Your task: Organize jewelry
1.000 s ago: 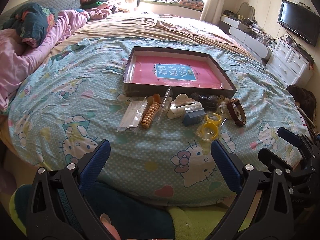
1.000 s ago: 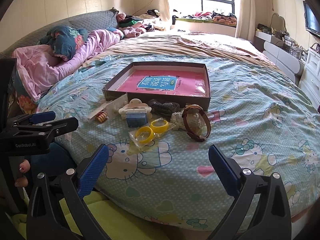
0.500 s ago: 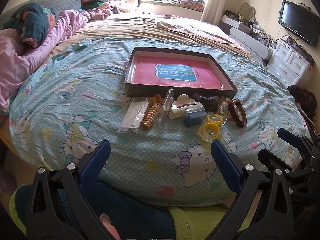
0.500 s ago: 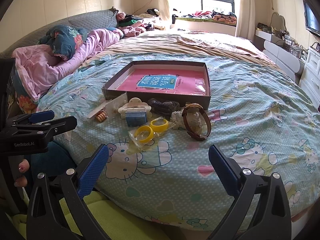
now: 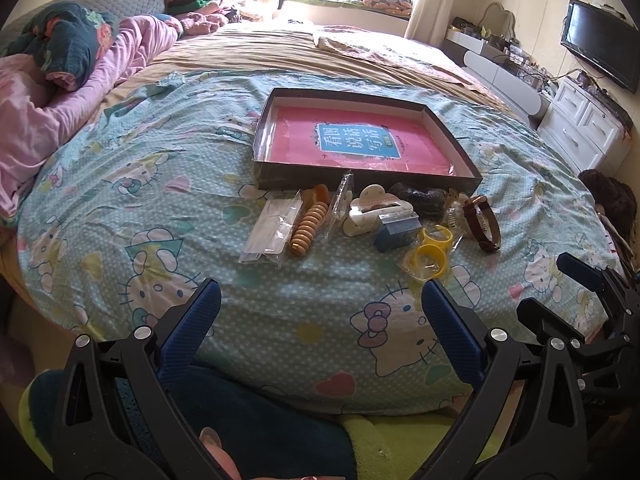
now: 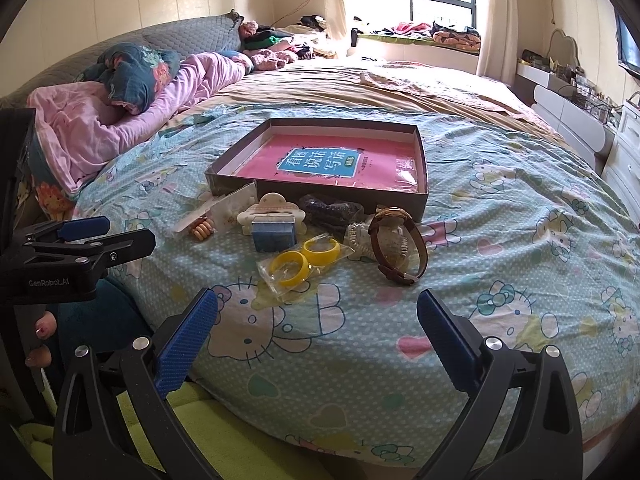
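My left gripper [image 5: 320,312] and right gripper [image 6: 318,316] hover spread, empty; jewelry [image 6: 320,236] lies heaped before the tray [image 6: 320,194]; I should pick the nearest, outermost piece first

I count one shallow dark tray [image 5: 366,182] at twelve o'clock from my tongs, with one pink book [image 5: 356,142] lying in it. In front of it: two yellow bangles [image 6: 304,260] sharing one clear bag, one brown strap watch [image 6: 398,246] at one o'clock, one small blue box [image 6: 274,232], one cream hair claw [image 5: 372,210], one string of orange beads [image 5: 308,228] at eleven o'clock, one dark beaded piece [image 5: 420,198], and two flat clear packets [image 5: 272,232] beside the beads. One pale, silvery piece sits by the watch; I cannot tell what it is.
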A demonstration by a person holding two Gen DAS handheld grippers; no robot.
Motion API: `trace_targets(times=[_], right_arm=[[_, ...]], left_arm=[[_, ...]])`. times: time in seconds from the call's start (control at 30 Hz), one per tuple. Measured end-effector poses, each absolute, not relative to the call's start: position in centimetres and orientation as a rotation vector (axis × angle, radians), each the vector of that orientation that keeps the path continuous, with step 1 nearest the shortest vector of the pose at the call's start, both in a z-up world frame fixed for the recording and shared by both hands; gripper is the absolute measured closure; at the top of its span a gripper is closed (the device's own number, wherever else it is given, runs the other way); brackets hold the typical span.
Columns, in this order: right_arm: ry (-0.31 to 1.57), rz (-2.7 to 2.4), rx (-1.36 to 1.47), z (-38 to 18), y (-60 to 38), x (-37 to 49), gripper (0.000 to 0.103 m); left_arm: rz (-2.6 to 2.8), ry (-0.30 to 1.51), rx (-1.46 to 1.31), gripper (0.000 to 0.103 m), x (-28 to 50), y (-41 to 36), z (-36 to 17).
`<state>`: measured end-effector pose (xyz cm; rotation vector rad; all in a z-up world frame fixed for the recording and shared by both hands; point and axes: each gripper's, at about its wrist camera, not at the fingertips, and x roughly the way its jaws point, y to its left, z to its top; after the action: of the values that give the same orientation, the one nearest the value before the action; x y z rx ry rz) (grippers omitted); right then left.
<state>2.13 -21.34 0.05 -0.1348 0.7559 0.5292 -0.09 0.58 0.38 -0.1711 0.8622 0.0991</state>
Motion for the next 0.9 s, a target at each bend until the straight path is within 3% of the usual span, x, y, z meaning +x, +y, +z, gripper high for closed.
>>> trace_targets(times=[0.9], right_arm=[[0.769, 0.484, -0.091, -0.8, -23.0, 9.7, 0.004]], left_arm=[[0.118, 0.945, -0.280, 0.009, 4.2, 7.8, -4.0]])
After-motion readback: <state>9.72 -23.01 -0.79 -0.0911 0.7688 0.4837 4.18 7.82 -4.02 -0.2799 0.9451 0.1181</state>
